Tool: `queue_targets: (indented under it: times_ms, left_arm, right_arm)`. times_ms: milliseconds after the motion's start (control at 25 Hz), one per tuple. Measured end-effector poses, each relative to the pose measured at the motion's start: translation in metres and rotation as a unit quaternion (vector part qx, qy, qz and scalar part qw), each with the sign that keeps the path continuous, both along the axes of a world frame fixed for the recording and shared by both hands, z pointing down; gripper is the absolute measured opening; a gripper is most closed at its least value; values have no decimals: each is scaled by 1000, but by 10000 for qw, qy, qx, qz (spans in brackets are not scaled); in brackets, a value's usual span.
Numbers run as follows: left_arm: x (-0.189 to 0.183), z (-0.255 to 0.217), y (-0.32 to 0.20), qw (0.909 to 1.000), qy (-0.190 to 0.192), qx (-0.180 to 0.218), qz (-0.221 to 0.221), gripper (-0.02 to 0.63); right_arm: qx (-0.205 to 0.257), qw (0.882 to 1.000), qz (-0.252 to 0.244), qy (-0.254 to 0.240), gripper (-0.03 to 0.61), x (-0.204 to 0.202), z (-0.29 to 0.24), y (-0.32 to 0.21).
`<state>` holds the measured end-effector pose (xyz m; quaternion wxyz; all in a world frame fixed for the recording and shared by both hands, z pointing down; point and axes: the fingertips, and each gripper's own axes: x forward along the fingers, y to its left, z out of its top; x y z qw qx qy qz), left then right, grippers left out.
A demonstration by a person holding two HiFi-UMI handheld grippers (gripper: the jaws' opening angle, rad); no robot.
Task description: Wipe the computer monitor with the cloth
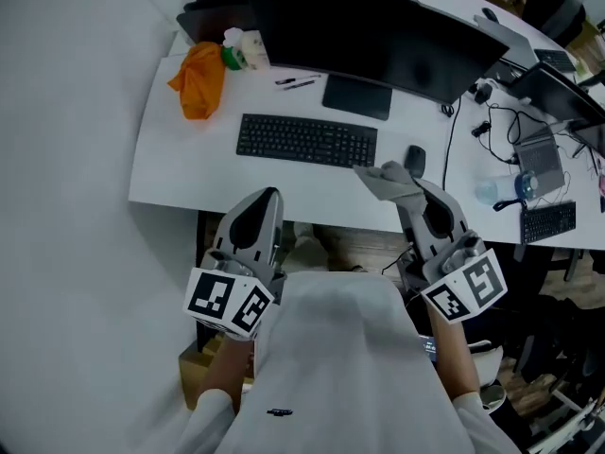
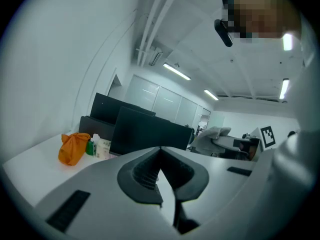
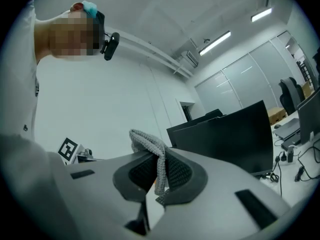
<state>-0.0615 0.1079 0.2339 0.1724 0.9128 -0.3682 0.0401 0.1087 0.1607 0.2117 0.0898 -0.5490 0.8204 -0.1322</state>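
While clamped in the right claw (image 3: 158, 160), the cloth (image 1: 385, 180) juts toward the monitor (image 1: 378, 38).

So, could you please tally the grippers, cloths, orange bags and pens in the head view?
Grippers: 2 (left gripper, right gripper)
Cloth: 1
Orange bag: 1
Pens: 2
Total: 6

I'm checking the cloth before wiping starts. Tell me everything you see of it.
The cloth is grey with a knitted, ribbed look, soft and crumpled. The right gripper pinches it between closed jaws; a folded bunch sticks out past the tips, and a strip hangs between them. It is held over the desk, apart from the monitor.
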Motion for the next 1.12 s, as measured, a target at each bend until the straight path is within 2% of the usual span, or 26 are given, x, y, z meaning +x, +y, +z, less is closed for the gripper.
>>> queue_targets:
  times_ms: [120, 400, 600, 880, 1120]
  left_arm:
    - [-14, -2, -31, 9999, -27, 62, 116, 18]
    - [-39, -10, -100, 9990, 166, 136, 385, 18]
    - [-42, -18, -137, 9990, 215, 113, 385, 18]
    - [-31, -29, -181, 9971, 315, 222, 657, 18]
    - [-24, -45, -216, 9954, 147, 408, 850, 18]
  right_arm:
    - [66, 9997, 221, 85, 23, -10, -5, -34]
    - [209, 9976, 590, 303, 23, -39, -18, -105]
    - [324, 9956, 714, 518, 23, -51, -36, -140]
    - [594, 9920, 652, 901, 21, -66, -63, -197]
    - [719, 9842, 619, 1496, 23, -75, -92, -246]
